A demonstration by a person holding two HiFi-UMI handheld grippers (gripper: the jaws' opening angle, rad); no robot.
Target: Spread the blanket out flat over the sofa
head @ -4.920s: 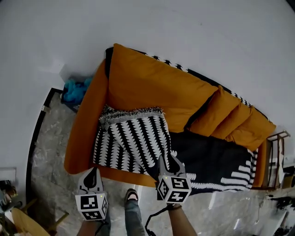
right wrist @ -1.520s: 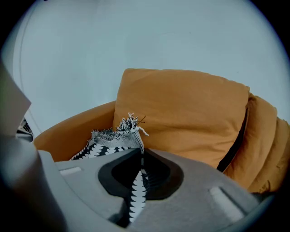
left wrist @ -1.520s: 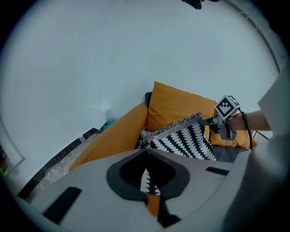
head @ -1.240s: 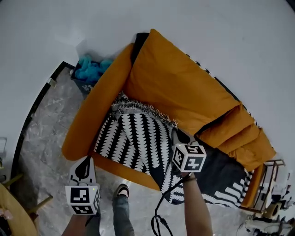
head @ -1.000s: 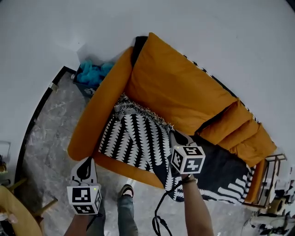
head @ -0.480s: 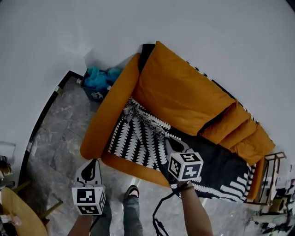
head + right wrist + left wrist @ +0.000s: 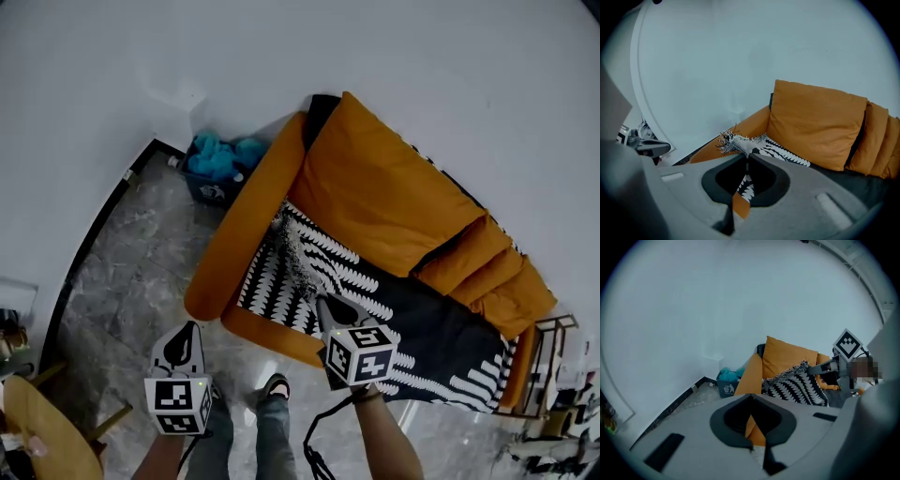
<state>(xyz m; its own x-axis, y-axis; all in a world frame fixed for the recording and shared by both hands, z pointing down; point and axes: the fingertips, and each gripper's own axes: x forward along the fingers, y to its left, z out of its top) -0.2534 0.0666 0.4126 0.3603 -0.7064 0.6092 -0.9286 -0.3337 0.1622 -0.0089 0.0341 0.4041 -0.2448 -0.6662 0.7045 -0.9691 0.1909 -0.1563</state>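
The left gripper [image 7: 187,330] hangs closed and empty over the marble floor [image 7: 122,281], short of the sofa's front corner and well apart from any cloth. Beyond it a blue bin [image 7: 217,169] stands just beside the orange armrest [image 7: 246,225]. The blanket [image 7: 314,267] lies on the seat of the sofa [image 7: 384,187], its patterned length running rightward and its fringed edge [image 7: 733,140] bunched near that armrest. The right gripper [image 7: 323,302] is clamped on that fringe, so it is the nearer one. I'd judge the cloth has to open out along the seat; the wall is close behind, with open floor in front
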